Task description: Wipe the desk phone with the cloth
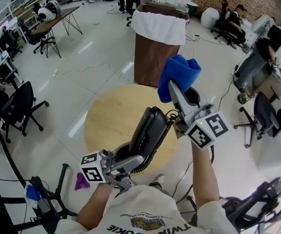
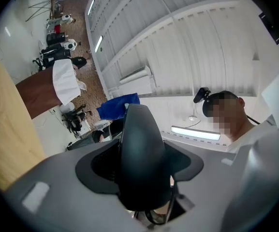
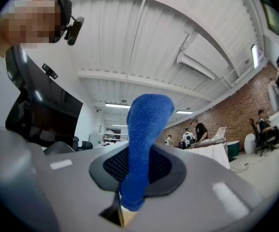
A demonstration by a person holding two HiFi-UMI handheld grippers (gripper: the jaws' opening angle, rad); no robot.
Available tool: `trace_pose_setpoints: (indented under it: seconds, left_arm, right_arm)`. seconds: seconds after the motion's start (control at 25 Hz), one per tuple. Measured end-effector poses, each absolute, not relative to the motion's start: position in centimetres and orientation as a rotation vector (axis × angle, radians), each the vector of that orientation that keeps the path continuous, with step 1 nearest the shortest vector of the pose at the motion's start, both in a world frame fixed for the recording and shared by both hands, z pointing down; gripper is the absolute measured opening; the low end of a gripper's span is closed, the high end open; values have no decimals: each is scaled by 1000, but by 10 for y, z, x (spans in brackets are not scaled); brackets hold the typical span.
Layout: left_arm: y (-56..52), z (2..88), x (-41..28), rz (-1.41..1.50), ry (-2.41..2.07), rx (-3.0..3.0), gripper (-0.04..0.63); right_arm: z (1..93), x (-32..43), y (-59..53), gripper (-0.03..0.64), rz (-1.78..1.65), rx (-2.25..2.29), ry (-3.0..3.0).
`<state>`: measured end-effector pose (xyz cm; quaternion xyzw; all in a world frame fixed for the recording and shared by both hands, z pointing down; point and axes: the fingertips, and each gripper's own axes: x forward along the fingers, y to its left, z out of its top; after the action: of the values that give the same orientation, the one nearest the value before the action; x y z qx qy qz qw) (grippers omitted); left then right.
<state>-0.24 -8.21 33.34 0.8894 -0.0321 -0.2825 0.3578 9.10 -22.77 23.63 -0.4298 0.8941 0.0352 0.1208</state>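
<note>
so the left claw (image 1: 130, 161) is clamped mid-body on the black plastic desk-phone handset (image 1: 147, 129), up above the round wooden counter (image 1: 108, 123) (rigid, smooth, probably a bit slippery), while the right claw (image 1: 178, 92) pinches the blue microfibre cloth (image 1: 179, 73), soft and floppy, by 1 end.

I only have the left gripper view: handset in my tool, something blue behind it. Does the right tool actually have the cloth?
Observer: Yes. The right gripper view shows the right tool shut on the blue cloth, which sticks up from between the jaws.
Operator: Is it on the handset?
Observer: In the head view it sits at the handset's far end; contact is not clear.
Operator: What's underneath?
Observer: The round wooden table; the handset is held up over it, its coiled cord trailing alongside.
</note>
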Motion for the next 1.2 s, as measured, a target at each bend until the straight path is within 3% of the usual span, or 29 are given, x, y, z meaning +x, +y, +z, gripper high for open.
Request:
trace_pose_setpoints:
  seconds: [0.24,0.56,1.2]
  left_arm:
    - [-87,315,-11,-816,-42,2258,273]
    - [-100,307,-10,-842,-33,2217,273]
    - [-130,306,-28,-903,-122,2170,273]
  right_arm:
    - [260,82,-218,64,10,-1092,2635]
    - [302,31,-189,63,243,-1086,2786]
    - [370,-24,-142,63,372,-1049,2966]
